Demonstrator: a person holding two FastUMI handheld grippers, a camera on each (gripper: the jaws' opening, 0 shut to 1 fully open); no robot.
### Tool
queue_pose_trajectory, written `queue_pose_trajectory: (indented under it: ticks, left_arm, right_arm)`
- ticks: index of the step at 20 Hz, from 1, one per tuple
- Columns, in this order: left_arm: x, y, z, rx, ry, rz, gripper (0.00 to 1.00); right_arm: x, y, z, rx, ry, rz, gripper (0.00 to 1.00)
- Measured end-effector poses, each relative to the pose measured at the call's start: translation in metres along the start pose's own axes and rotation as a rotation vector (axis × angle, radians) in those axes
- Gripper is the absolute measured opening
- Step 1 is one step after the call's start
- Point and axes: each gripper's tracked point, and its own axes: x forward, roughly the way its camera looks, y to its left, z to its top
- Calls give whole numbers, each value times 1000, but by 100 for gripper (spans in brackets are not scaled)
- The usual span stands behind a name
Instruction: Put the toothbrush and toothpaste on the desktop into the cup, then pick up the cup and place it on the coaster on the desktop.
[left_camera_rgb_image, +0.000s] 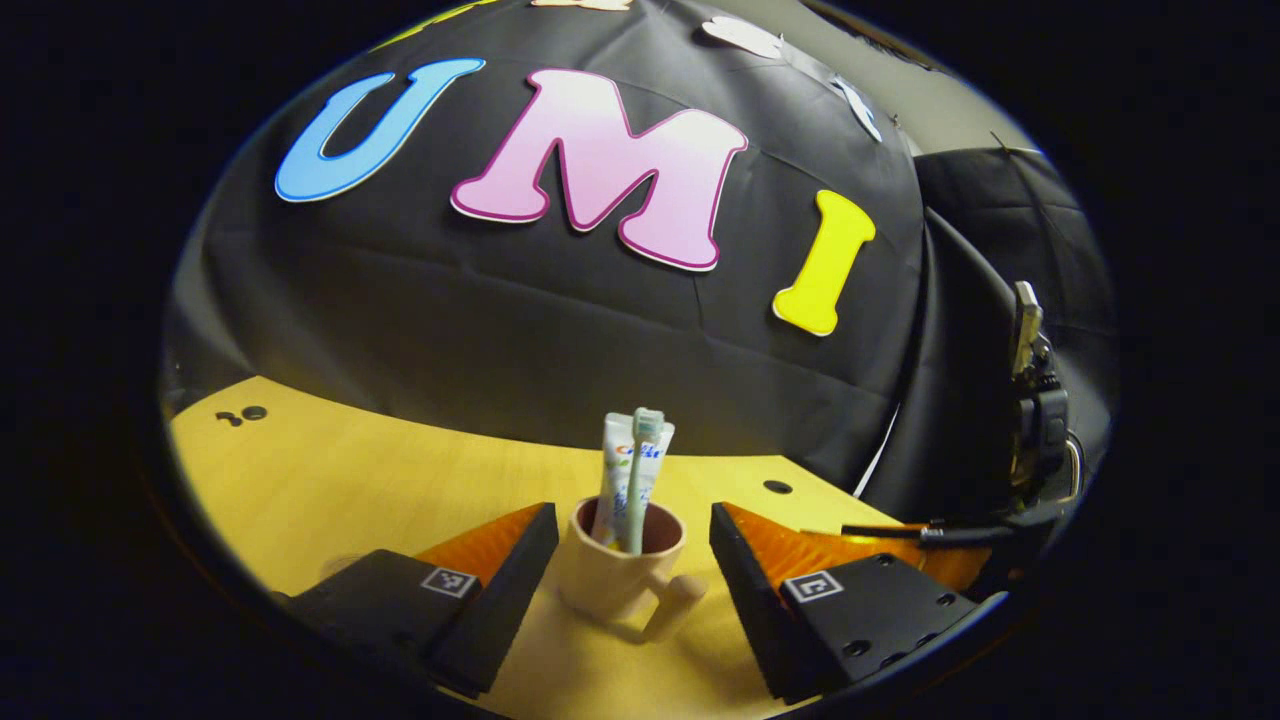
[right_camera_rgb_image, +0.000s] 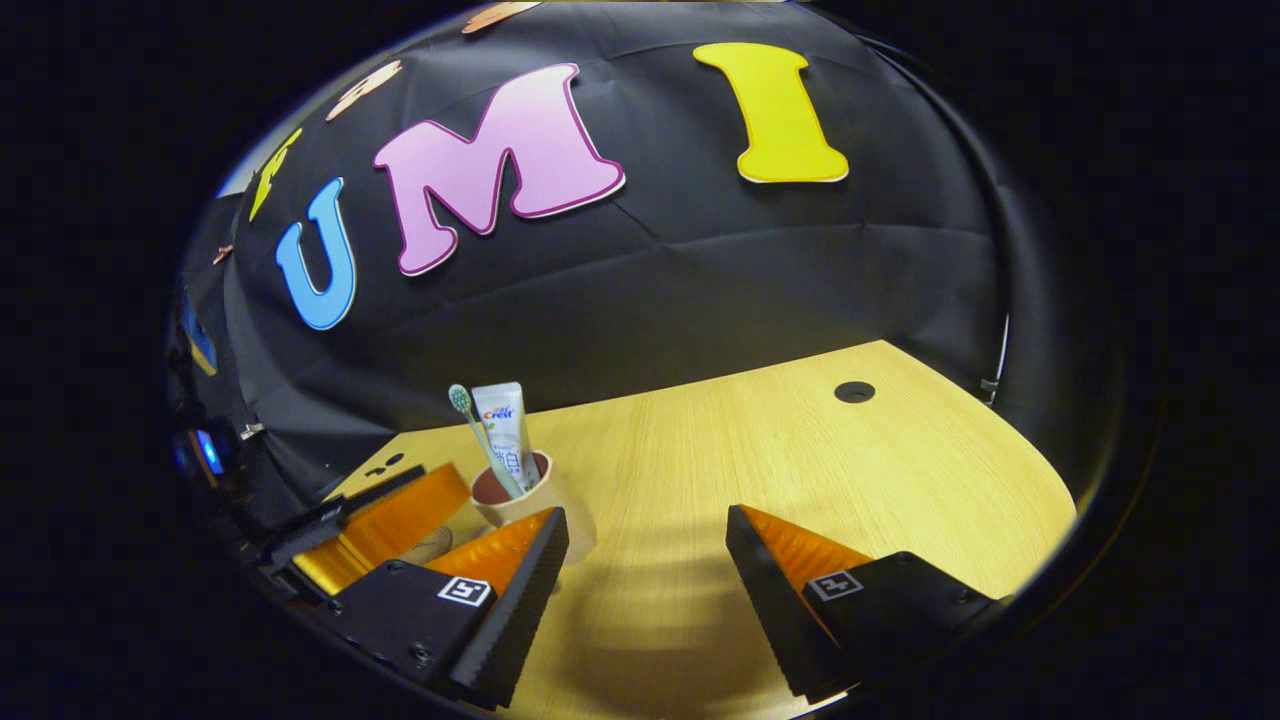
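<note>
A beige cup (left_camera_rgb_image: 620, 575) stands upright on the wooden desktop (left_camera_rgb_image: 340, 480), its handle (left_camera_rgb_image: 675, 608) turned toward the camera. A toothbrush (left_camera_rgb_image: 640, 470) and a white toothpaste tube (left_camera_rgb_image: 615, 465) stand inside it. My left gripper (left_camera_rgb_image: 632, 520) is open, with one finger on each side of the cup and a small gap at both. In the right gripper view the cup (right_camera_rgb_image: 535, 510) sits just past the left finger. My right gripper (right_camera_rgb_image: 647, 520) is open with nothing in it. A pale round patch (right_camera_rgb_image: 432, 545) beside the cup may be the coaster, partly hidden.
The left gripper (right_camera_rgb_image: 385, 520) reaches in from the left of the right gripper view. Small dark holes (right_camera_rgb_image: 854, 391) dot the desktop. Black cloth walls the back and sides. A cable and a mounted device (left_camera_rgb_image: 1035, 420) stand at the right edge.
</note>
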Motion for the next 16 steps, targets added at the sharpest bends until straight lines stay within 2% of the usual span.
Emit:
queue_pose_trajectory:
  ticks: [5, 7, 9, 11, 16]
  left_arm:
    - [-59, 20, -2, 11, 75, 59, 98]
    - [-78, 24, -6, -28, 112, 80, 98]
    - [-96, 19, -10, -59, 148, 82, 98]
    - [-113, 17, -2, -46, 144, 82, 98]
    - [-145, 29, 14, -64, 170, 115, 98]
  right_arm:
    - [13, 35, 29, 3, 28, 58, 98]
    - [17, 49, 35, 6, 51, 72, 98]
    - [21, 63, 40, 4, 85, 74, 98]
    - [25, 76, 46, -1, 112, 79, 98]
    - [26, 89, 35, -37, 301, 87, 98]
